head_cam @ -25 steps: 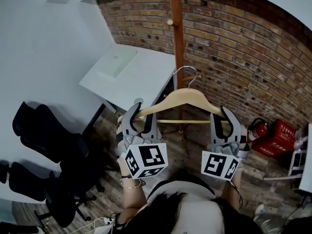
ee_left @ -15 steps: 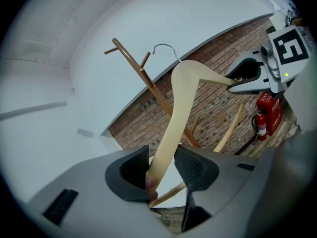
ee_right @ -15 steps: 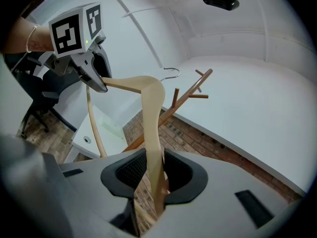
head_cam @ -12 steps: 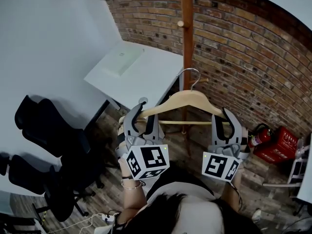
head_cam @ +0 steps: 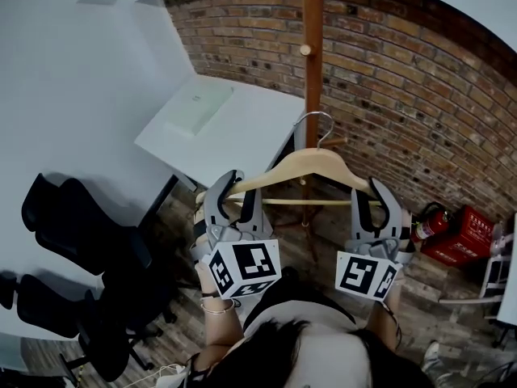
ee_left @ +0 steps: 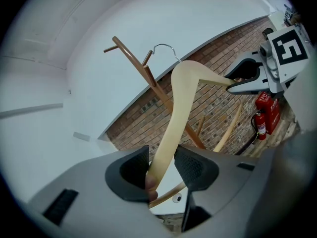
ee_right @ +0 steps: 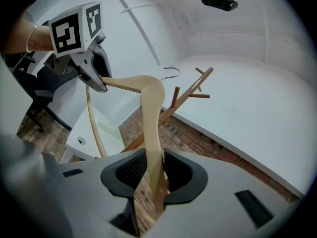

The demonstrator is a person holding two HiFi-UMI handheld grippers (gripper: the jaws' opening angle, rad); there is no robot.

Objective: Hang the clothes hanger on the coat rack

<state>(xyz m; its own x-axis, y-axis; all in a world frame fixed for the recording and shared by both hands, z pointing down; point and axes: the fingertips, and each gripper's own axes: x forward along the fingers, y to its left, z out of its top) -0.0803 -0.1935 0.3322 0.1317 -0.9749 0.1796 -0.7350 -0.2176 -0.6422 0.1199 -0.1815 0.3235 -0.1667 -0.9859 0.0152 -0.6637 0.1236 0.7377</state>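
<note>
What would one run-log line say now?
left gripper: shut on pale wooden clothes hanger | right gripper: shut on hanger | hook: not yet on brown wooden coat rack
</note>
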